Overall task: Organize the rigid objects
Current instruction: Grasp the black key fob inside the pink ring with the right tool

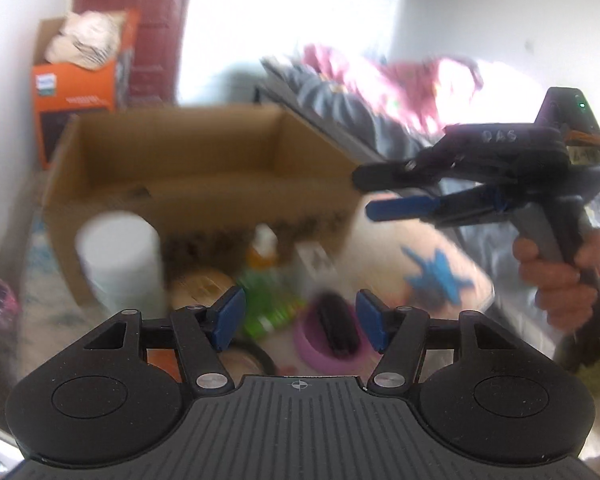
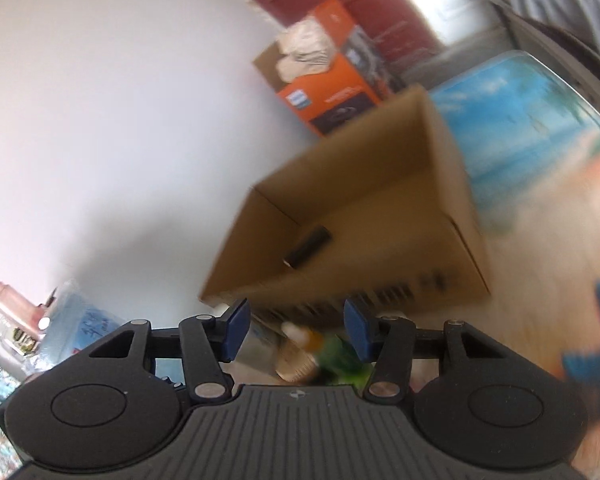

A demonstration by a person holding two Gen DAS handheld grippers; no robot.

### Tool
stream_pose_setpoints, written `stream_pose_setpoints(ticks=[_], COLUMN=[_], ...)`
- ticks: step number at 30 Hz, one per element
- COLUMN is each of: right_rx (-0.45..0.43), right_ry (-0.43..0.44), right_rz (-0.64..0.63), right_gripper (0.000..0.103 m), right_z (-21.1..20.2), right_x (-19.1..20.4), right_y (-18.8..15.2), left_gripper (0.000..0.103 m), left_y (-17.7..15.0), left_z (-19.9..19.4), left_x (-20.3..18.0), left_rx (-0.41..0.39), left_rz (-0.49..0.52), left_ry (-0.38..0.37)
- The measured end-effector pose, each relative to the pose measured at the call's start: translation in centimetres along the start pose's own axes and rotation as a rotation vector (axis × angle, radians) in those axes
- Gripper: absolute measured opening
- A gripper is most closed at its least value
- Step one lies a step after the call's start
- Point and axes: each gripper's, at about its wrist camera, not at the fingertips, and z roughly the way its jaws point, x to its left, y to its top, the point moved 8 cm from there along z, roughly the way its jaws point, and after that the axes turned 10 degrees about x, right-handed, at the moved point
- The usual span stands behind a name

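Note:
An open cardboard box (image 1: pixel 188 168) stands on the printed surface, and a small black object (image 2: pixel 308 246) lies inside it. In front of the box, blurred, are a white cylinder (image 1: pixel 120 256), an orange-capped bottle (image 1: pixel 264 248), a green bottle (image 1: pixel 268 300), a round wooden item (image 1: pixel 204 284) and a purple bowl (image 1: pixel 312 344) with a black item in it. My left gripper (image 1: pixel 300 318) hangs open above the green bottle and the bowl, holding nothing. My right gripper (image 1: pixel 364 194) sits at the box's right corner, open and empty. In its own view the right gripper (image 2: pixel 296 330) faces the box (image 2: pixel 360 208).
An orange carton (image 1: pixel 76 92) stuffed with paper stands behind the box by a dark red curtain. Piled clothes (image 1: pixel 380 88) lie on a bed at the back right. A hand (image 1: pixel 560 276) grips the right handle. Clutter with a pink bottle (image 2: pixel 8 300) lies far left.

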Motion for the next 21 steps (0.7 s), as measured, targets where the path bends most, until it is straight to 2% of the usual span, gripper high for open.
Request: stream_pose_setpoints(ticks=[4, 7, 12, 14, 18, 21], right_rx=[0.037, 0.066, 0.040, 0.022, 0.029, 0.044], right_ry=[-0.057, -0.064, -0.164, -0.191, -0.178, -0.166], right_rz=[0.046, 0.062, -0.023, -0.055, -0.076, -0.086], right_gripper=[0.043, 0.039, 0.039, 0.039, 0.039, 0.039], right_z=[1.8, 2.7, 3.2, 3.3, 4.3, 5.2], right_x=[-2.6, -3.2, -3.5, -3.4, -4.1, -4.5], right_y=[-3.0, -4.2, -4.6, -4.4, -3.9, -3.9], left_gripper=[0.057, 0.050, 0.039, 0.037, 0.037, 0.037], left_y=[-0.9, -0.4, -1.2, -2.5, -2.7, -2.7], left_z=[2.4, 4.1, 6.0, 6.8, 7.5, 8.0], left_x=[-2.4, -3.3, -4.5, -4.5, -4.3, -4.0], left_rx=[0.065, 0.085, 0.145, 0.169, 0.179, 0.194], left_rz=[0.024, 0.036, 0.057, 0.063, 0.061, 0.079], left_ry=[-0.038, -0.014, 0.004, 0.025, 0.037, 0.085])
